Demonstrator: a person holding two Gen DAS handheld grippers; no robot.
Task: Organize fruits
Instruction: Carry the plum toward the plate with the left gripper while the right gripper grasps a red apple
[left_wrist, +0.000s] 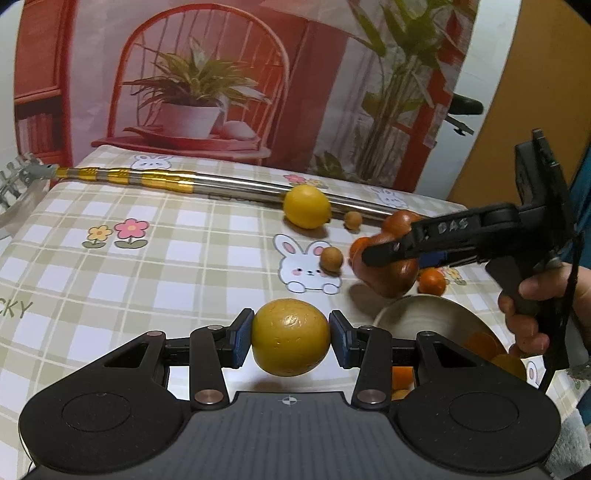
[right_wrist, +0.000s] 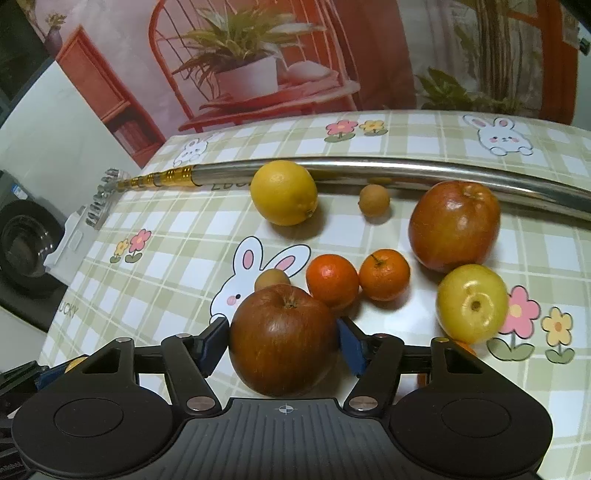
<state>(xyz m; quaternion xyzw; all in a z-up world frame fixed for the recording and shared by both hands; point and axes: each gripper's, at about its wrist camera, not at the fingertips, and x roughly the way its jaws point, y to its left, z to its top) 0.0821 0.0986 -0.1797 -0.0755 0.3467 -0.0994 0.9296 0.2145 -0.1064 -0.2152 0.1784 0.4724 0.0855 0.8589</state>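
— What do we have in our left hand-held gripper (left_wrist: 290, 338)?
— It squeezes a yellow fruit (left_wrist: 290, 336) above the bench (left_wrist: 147, 266).
— And our right hand-held gripper (right_wrist: 283, 345)?
— It hugs a red apple (right_wrist: 283, 341) (by the bunny picture), pads touching both sides.

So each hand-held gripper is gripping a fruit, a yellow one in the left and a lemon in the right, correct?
Not quite. The right hand-held gripper grips a red apple, as the right wrist view shows; the lemon lies on the table. The left hand-held gripper does grip a yellow fruit.
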